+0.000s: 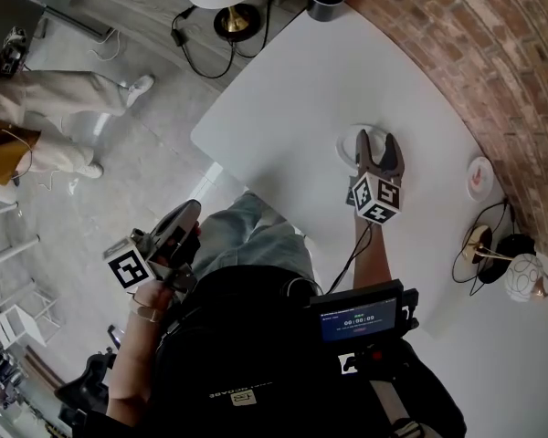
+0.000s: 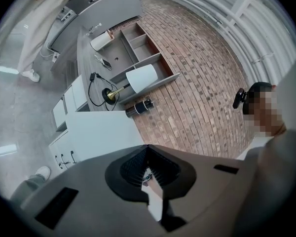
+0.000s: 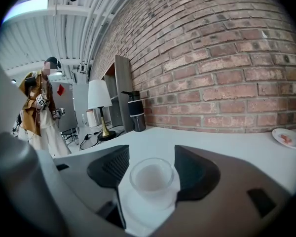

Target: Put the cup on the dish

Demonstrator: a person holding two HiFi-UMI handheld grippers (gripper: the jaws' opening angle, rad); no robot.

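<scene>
Right gripper (image 3: pixel 152 155): jaws spread, one either side of the glass cup (image 3: pixel 151 177). The cup stood upright and dead centre between the jaws. It sat on the white dish (image 3: pixel 142 210), which lay under the jaws and spread back toward the gripper body. The left jaw looked level with the glass edge and the right jaw seemed to leave a sliver of gap. Contact was hard to call from this angle, but it read as released rather than clamped.

Head view agreed: the right gripper (image 1: pixel 376 144) was over the white desk (image 1: pixel 292 89), with the dish rim (image 1: pixel 346 144) showing just left of the jaws.

Beyond the jaw tips in the right gripper view:
- A lamp (image 3: pixel 99 97) and a black tumbler (image 3: pixel 136 112) were far ahead, to the left, against the brick wall (image 3: pixel 227 58).
- A small plate (image 3: pixel 288 138) sat on the desk well off to the right of the jaws, apart from the cup.
- A person (image 3: pixel 37 107) stood far left in the background.

Left gripper (image 2: pixel 147 149): jaws clenched, tips together, nothing held. In the head view the left gripper (image 1: pixel 192 208) was off the desk, down beside the person's knee, well away from the cup and dish.
</scene>
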